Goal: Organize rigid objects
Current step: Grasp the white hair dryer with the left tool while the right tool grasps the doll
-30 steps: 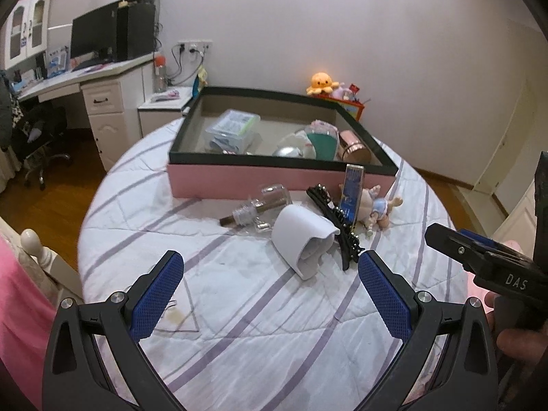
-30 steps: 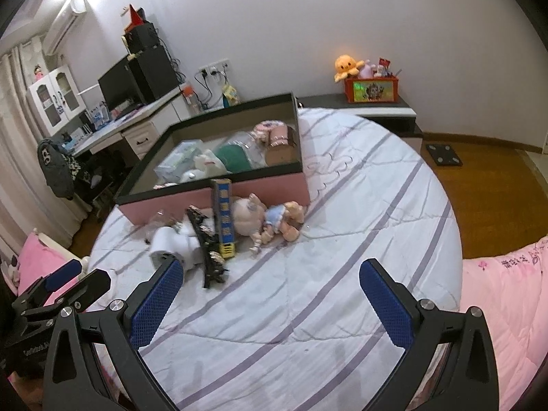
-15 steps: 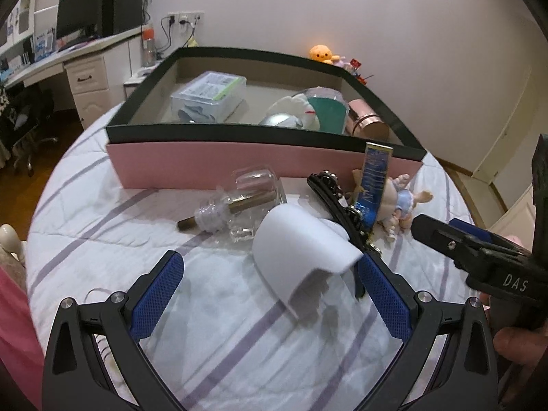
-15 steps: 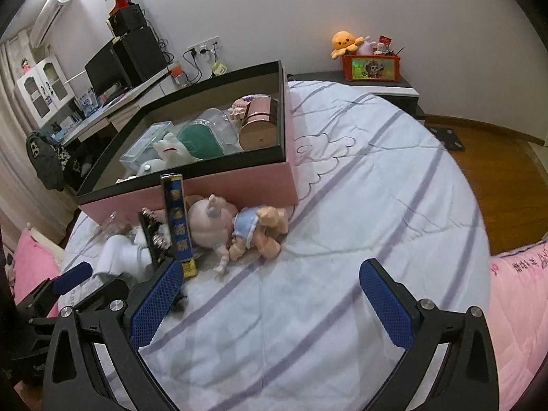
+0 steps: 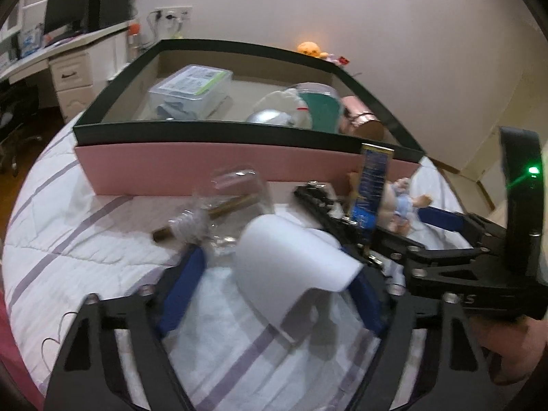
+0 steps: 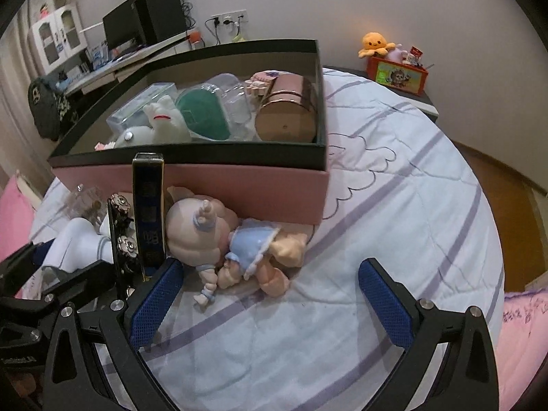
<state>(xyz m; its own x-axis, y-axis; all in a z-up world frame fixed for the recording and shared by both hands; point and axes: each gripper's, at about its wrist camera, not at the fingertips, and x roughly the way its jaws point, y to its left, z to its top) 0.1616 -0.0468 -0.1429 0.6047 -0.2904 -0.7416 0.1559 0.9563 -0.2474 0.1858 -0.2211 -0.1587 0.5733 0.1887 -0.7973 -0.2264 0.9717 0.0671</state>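
A pink box with a dark rim (image 5: pixel 219 167) (image 6: pixel 260 188) holds several items. In front of it lie a clear glass bottle (image 5: pixel 219 215), a white curved holder (image 5: pixel 287 267) (image 6: pixel 75 243), a black studded hair clip (image 5: pixel 325 212) (image 6: pixel 120 233), an upright blue pack (image 5: pixel 373 185) (image 6: pixel 149 212) and a small doll in a blue dress (image 6: pixel 222 239) (image 5: pixel 400 202). My left gripper (image 5: pixel 274 294) is open, its pads either side of the white holder. My right gripper (image 6: pixel 270 301) is open just in front of the doll and also shows in the left wrist view (image 5: pixel 445 239).
Inside the box are a clear plastic case (image 5: pixel 191 92), a white plush (image 6: pixel 161 120), a green-lidded container (image 6: pixel 205 113) and a rose-gold cylinder (image 6: pixel 287 109). A desk with a monitor (image 5: pixel 68 20) stands at the back left, a nightstand with toys (image 6: pixel 397 72) at the back right.
Both grippers moved forward and lower. The left pads now flank the white holder; the right gripper has come up close to the doll.
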